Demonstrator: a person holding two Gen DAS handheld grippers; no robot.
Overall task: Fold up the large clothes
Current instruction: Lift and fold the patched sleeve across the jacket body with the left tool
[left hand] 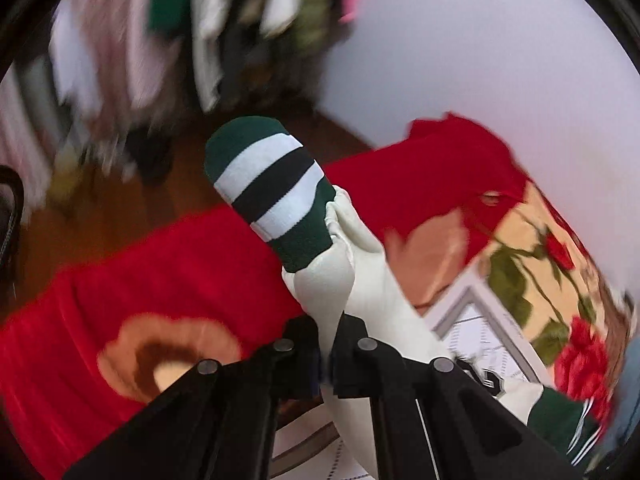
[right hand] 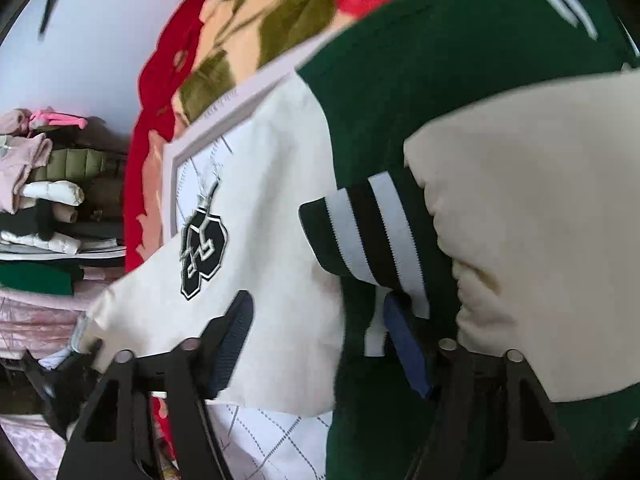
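A green varsity jacket [right hand: 400, 80] with cream sleeves lies on a white quilted board [right hand: 264, 432]. My left gripper [left hand: 326, 356] is shut on one cream sleeve [left hand: 360, 264] and holds it up, its green, white and black striped cuff [left hand: 272, 192] pointing away. My right gripper [right hand: 316, 332] is open over the jacket. Its left finger rests on a cream sleeve with a black patch [right hand: 202, 256]. Its right finger sits by the other sleeve's striped cuff [right hand: 360, 232].
A red floral blanket [left hand: 180, 264] covers the bed under the board. A pile of clothes [right hand: 40, 200] stands against the white wall [left hand: 480, 60]. Brown wooden floor [left hand: 120, 208] shows beyond the bed.
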